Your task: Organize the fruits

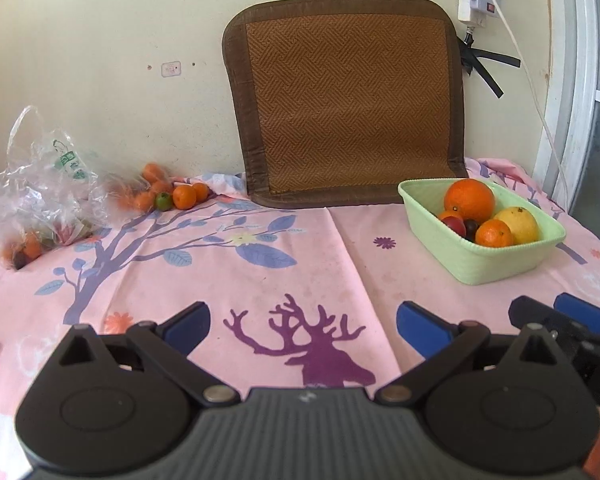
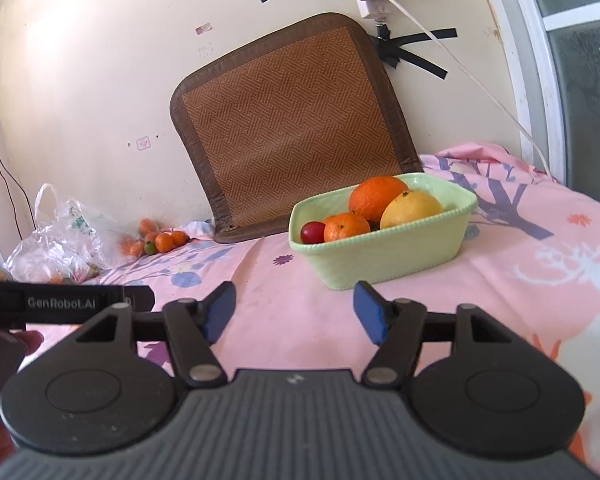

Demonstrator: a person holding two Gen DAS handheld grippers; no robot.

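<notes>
Fruit sits in the green basket [image 1: 476, 268] and by the wall, both tools held empty above the cloth.

The basket is seen on the right of the pink printed cloth [image 1: 260, 272], and in it a large orange [image 1: 469, 200], a yellow fruit [image 1: 518, 224], a small orange [image 1: 494, 234] and a red fruit [image 1: 453, 226] are packed together. Well apart, at the far left by the wall, loose small oranges [image 1: 184, 197] and one green fruit [image 1: 163, 201] are heaped beside a crumpled clear plastic bag [image 1: 40, 192]. A woven brown mat [image 1: 348, 104] is propped against the wall between them. The left tool [image 1: 303, 326] is held spread wide with nothing between its blue pads; the right tool [image 2: 294, 314] is likewise parted and empty, just short of the basket.
</notes>
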